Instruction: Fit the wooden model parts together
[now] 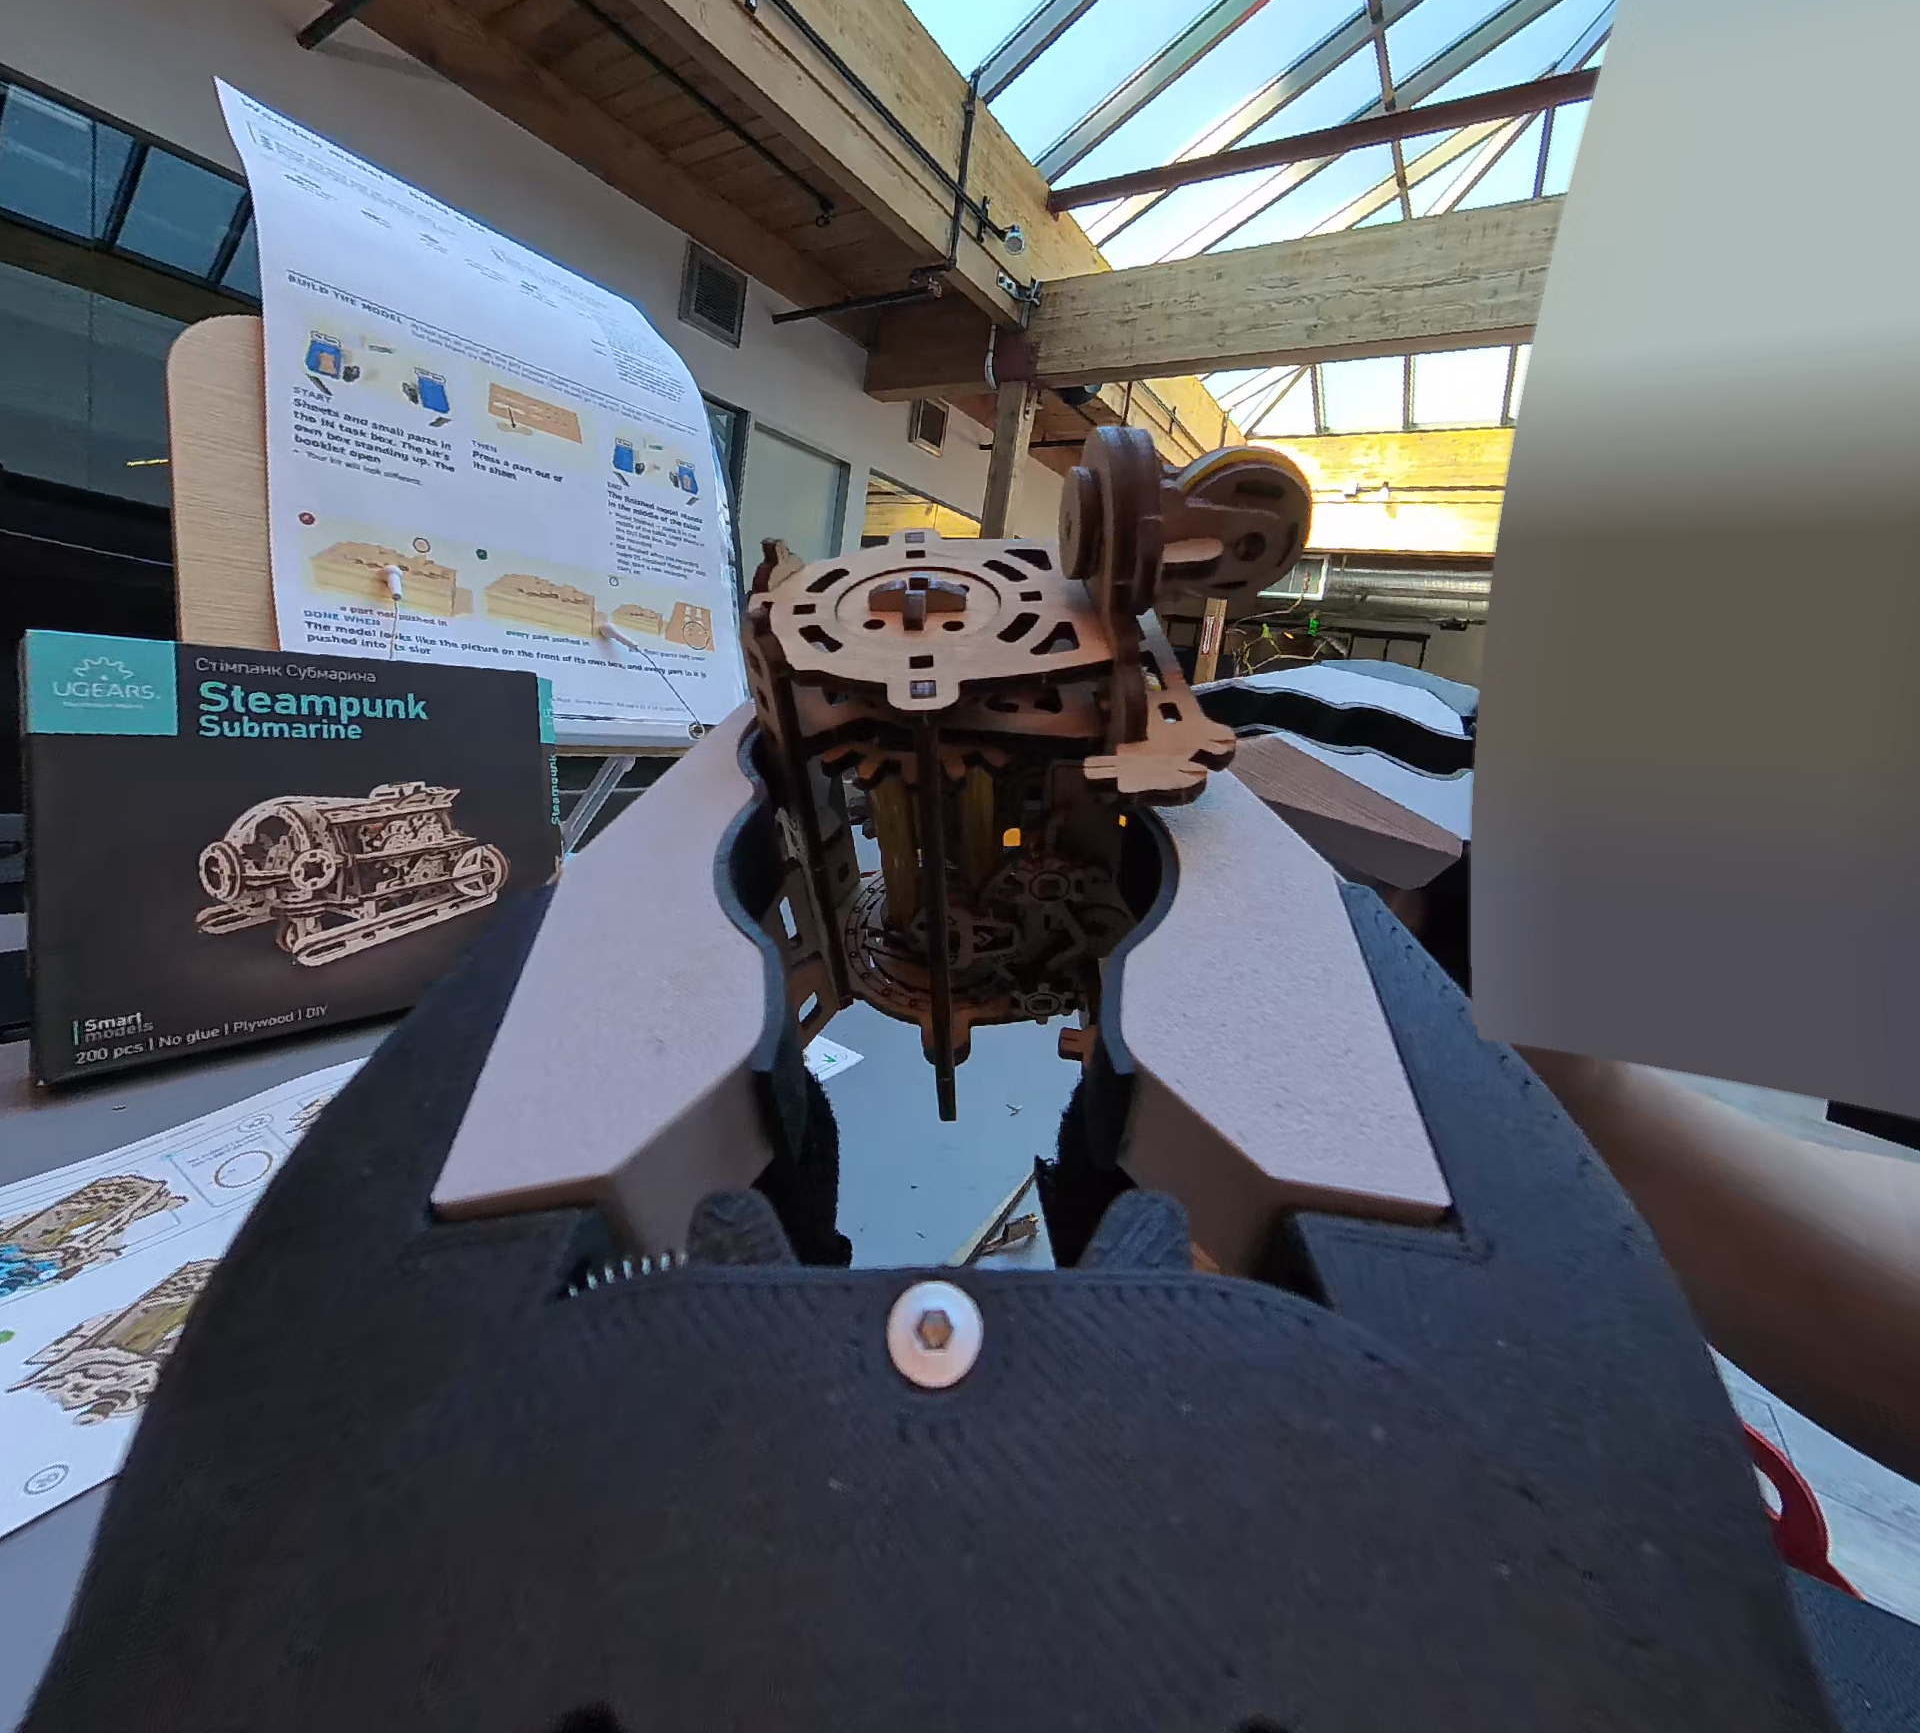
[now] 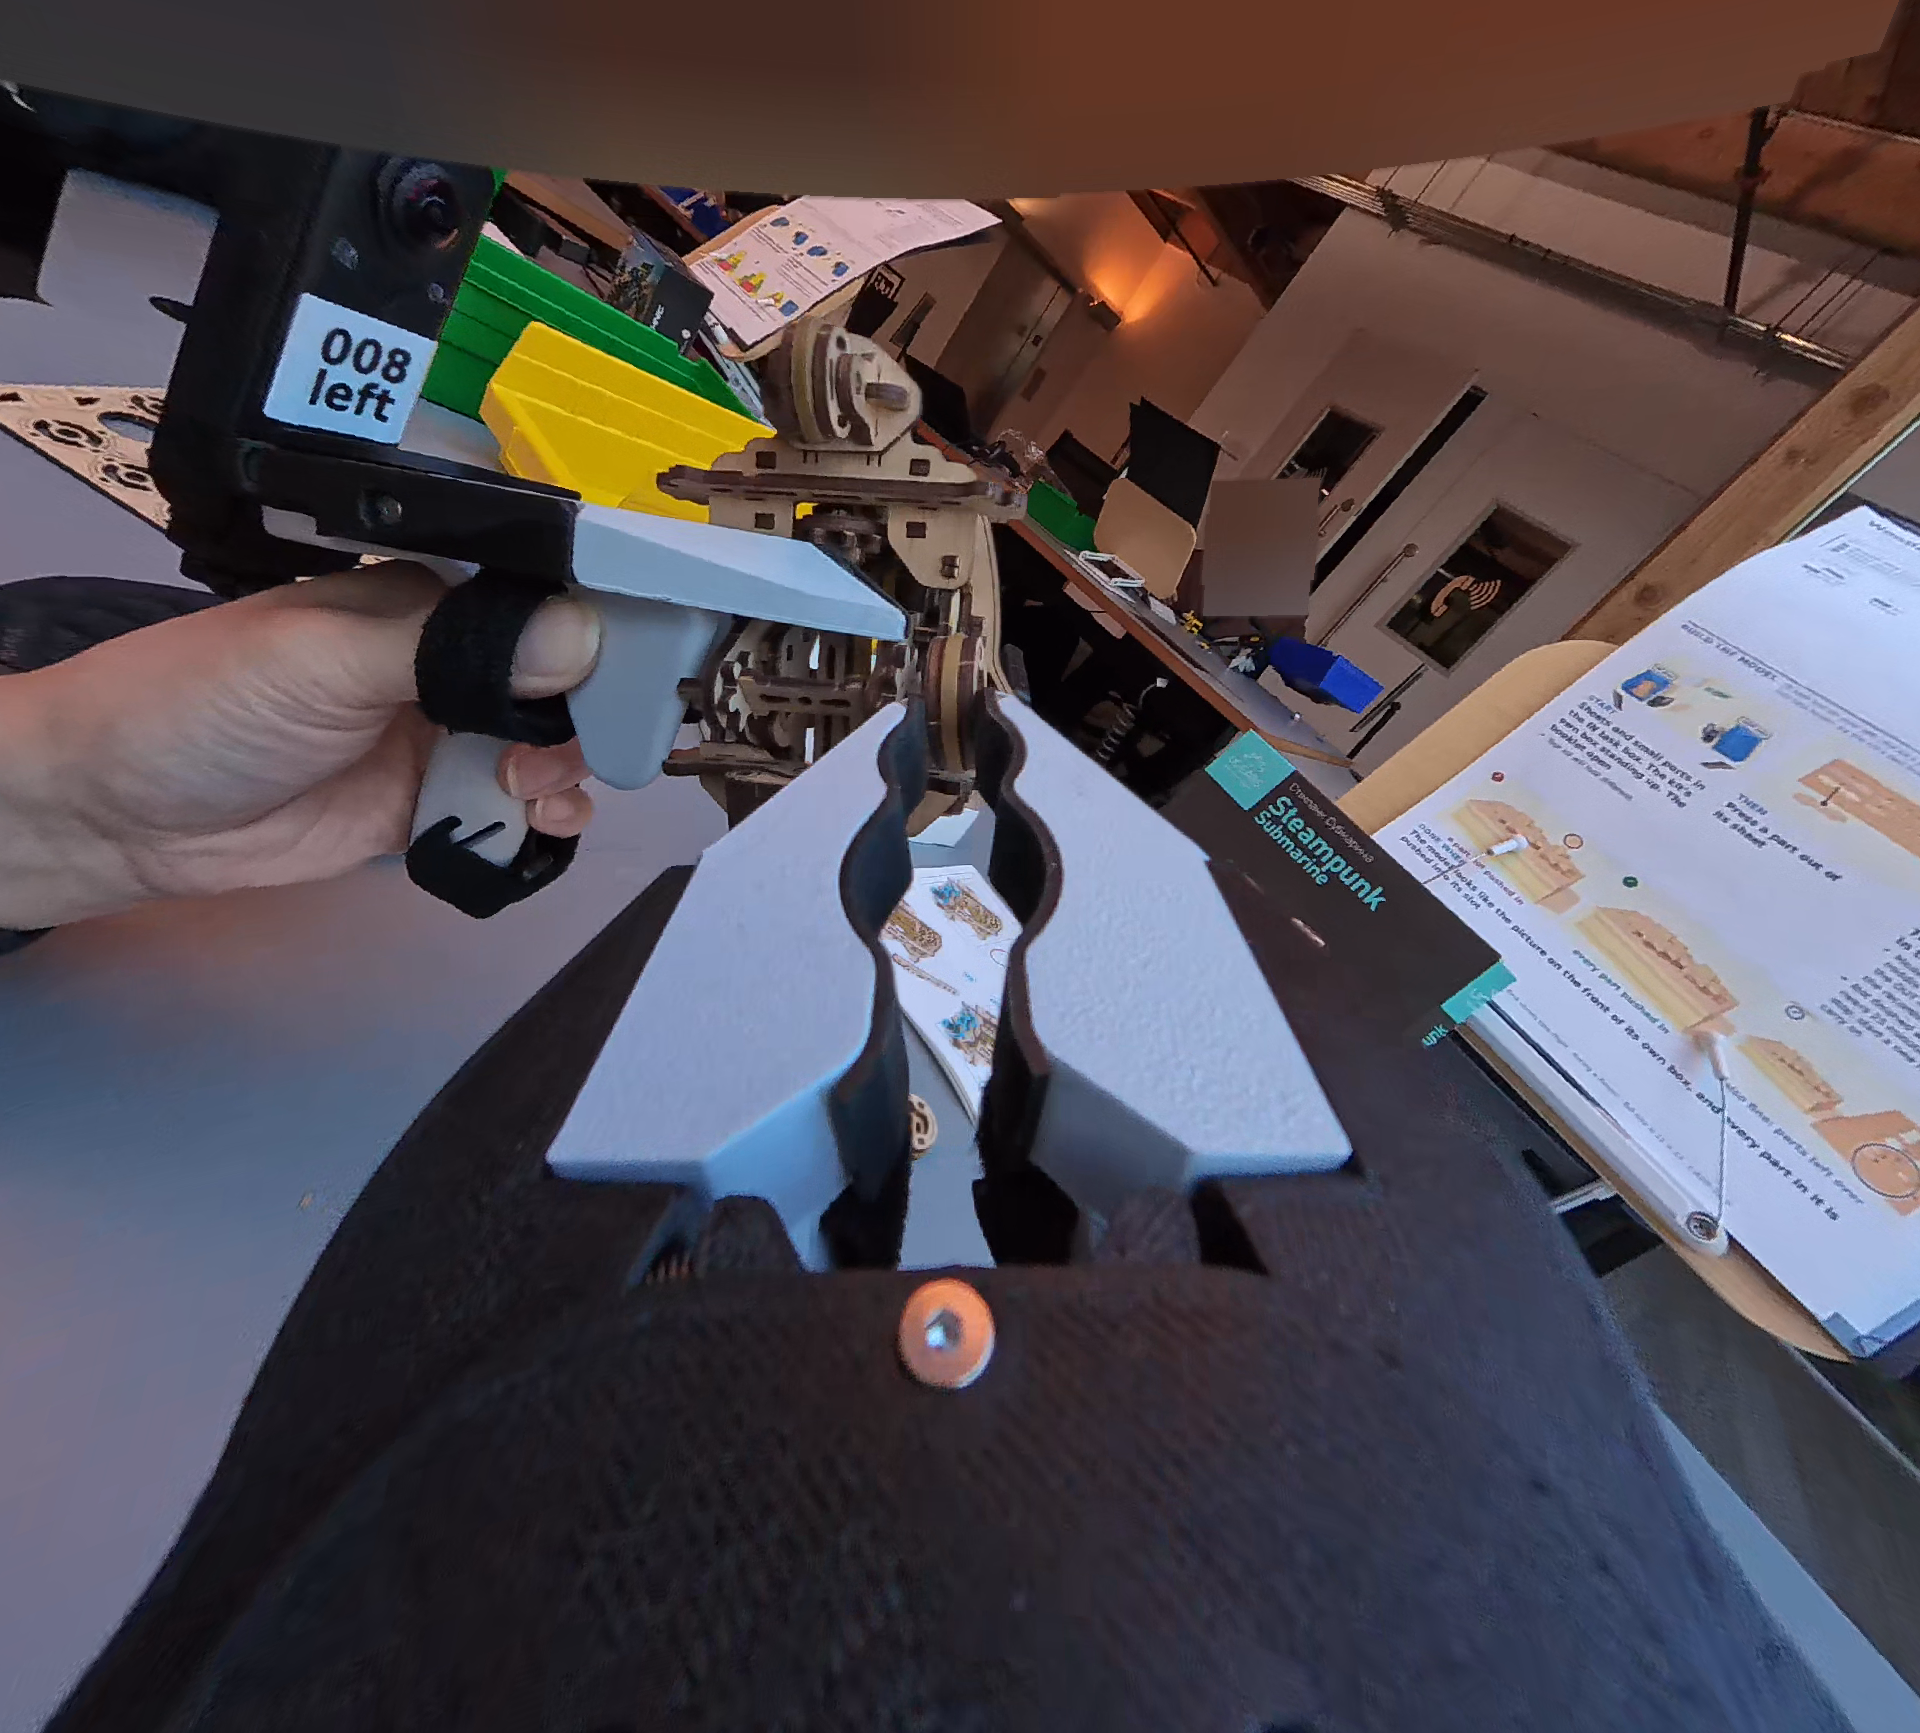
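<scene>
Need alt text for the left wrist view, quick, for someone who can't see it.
The left gripper is shut on a dark wooden model, held up off the table between its two fingers. Behind on the left stand the model's box and an instruction sheet propped on a board; a skylight fills the top right.

Readable print stood on the kit box (image 1: 281, 852), the instruction sheet (image 1: 468, 436) and a white sticker (image 2: 348, 382) on the left gripper (image 2: 894, 618).
</scene>
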